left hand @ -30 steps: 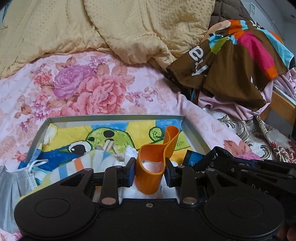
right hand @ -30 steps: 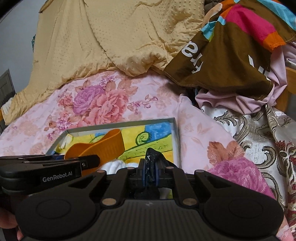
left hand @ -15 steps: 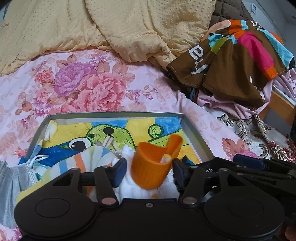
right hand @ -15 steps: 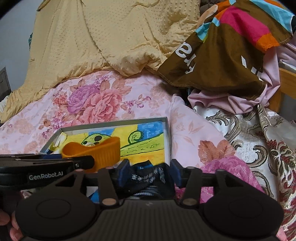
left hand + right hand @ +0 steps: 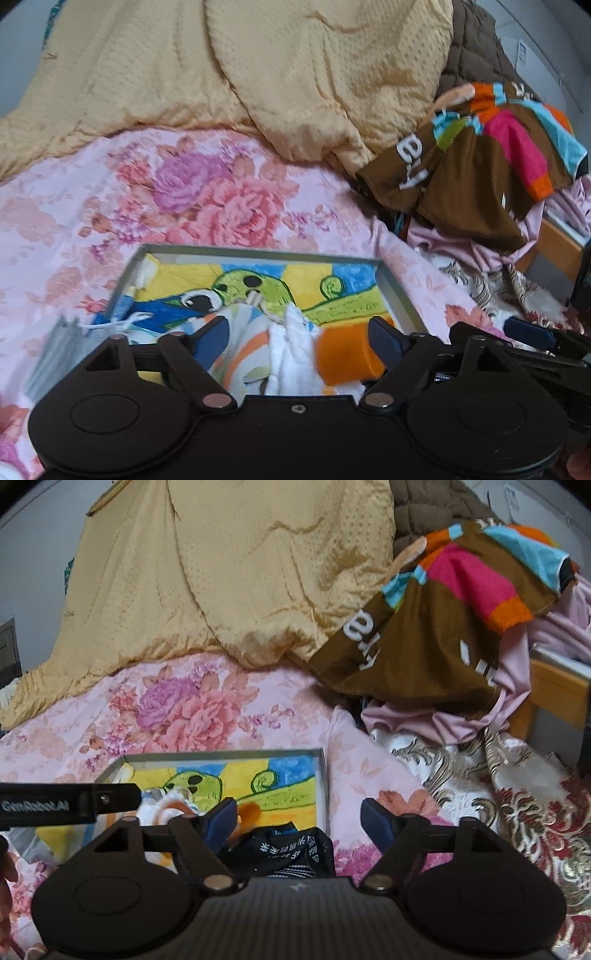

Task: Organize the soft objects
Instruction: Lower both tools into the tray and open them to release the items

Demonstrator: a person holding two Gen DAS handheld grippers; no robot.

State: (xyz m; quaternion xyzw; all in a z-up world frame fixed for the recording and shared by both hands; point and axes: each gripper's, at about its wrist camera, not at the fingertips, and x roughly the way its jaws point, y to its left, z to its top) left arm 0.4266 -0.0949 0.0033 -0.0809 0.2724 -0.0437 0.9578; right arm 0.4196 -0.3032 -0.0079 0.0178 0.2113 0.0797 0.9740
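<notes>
My left gripper [image 5: 299, 334] is opening wide; the orange band [image 5: 345, 356] lies loose between its jaws, in the tray [image 5: 400, 295]. My right gripper [image 5: 299, 818] is opening too, above the released black strap [image 5: 286, 851] at the tray's near corner.

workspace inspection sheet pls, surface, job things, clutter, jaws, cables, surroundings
surface: bed under a pink floral sheet.
job's things: shallow tray with a cartoon lining holds an orange band, white cloth, striped cloth; black printed strap at its near right corner; grey face mask off its left edge.
clutter: brown multicoloured shirt, pink garment, brocade cloth heaped on the right.
grippers: left gripper jaws opening, band between, not pressed; right gripper jaws opening above the strap.
cables: nothing seen.
surroundings: yellow quilt behind, wooden bed frame at right.
</notes>
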